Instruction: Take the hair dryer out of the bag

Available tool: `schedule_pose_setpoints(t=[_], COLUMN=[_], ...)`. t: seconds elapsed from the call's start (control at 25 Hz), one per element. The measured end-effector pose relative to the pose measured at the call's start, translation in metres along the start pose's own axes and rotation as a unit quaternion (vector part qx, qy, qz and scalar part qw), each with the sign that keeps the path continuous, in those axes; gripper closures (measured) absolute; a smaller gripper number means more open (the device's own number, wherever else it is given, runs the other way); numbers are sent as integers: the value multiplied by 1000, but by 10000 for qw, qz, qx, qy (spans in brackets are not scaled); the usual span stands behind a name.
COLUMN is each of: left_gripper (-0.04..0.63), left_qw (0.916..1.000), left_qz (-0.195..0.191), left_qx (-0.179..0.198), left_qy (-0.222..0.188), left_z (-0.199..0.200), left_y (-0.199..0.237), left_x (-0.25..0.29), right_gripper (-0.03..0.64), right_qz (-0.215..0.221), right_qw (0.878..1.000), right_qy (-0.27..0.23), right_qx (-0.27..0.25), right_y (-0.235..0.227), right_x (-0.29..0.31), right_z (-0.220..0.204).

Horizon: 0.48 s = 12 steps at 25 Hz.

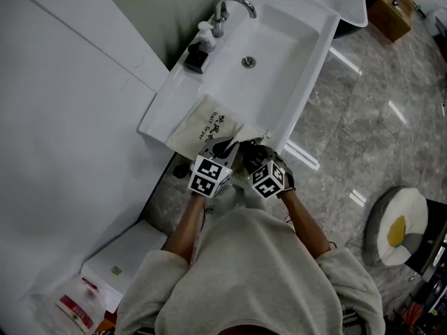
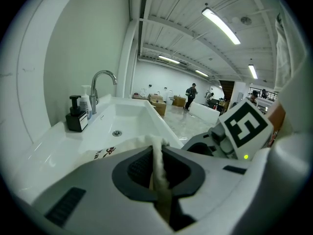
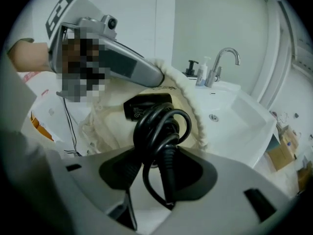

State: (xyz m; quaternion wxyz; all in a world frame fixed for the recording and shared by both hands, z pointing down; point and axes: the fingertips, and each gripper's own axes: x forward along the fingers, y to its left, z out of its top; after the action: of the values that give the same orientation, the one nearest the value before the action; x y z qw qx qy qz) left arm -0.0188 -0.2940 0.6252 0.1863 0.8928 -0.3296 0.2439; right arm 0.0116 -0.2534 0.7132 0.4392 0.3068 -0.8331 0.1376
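The cream cloth bag [image 1: 199,128] lying just beside the white sink basin [image 1: 276,47] is showing the words "Hair Dryer" beside some bigger dark signs. Print on the black hair dryer [image 3: 146,105] is looking too small.

In the head view, the jaws of the left gripper [image 1: 221,149] and the right gripper [image 1: 251,153] are hidden under their marker cubes and the person's hands. Together they cover the near end of the bag [image 1: 199,124] at the near edge of the sink counter [image 1: 159,112].

In the right gripper view, most of the hair dryer [image 3: 146,105] is hidden inside the bag. Only a black part, with a label too small to read, and the coiled cord [image 3: 164,124] show. The cord's lower run disappears behind the gripper's body, and part of the left gripper is blurred over.

In the left gripper view, the gripper body cuts off the bag's print. The people [image 2: 191,96] far across the room are too small to make out.
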Motion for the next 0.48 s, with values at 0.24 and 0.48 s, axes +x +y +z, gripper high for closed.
schedule_pose_setpoints(t=[0.24, 0.48], left_gripper=[569, 569], left_qw=[10000, 10000], left_qz=[35, 27], left_qx=[8, 23], left_qy=[13, 31], left_z=[-2, -3], left_y=[2, 1], left_x=[0, 1], right_gripper=[417, 416], right_qz=[-51, -148], right_qw=[10000, 9999], right_qy=[-9, 65], right_qx=[-65, -21], right_y=[4, 3], right_x=[-23, -43], right_z=[-20, -47])
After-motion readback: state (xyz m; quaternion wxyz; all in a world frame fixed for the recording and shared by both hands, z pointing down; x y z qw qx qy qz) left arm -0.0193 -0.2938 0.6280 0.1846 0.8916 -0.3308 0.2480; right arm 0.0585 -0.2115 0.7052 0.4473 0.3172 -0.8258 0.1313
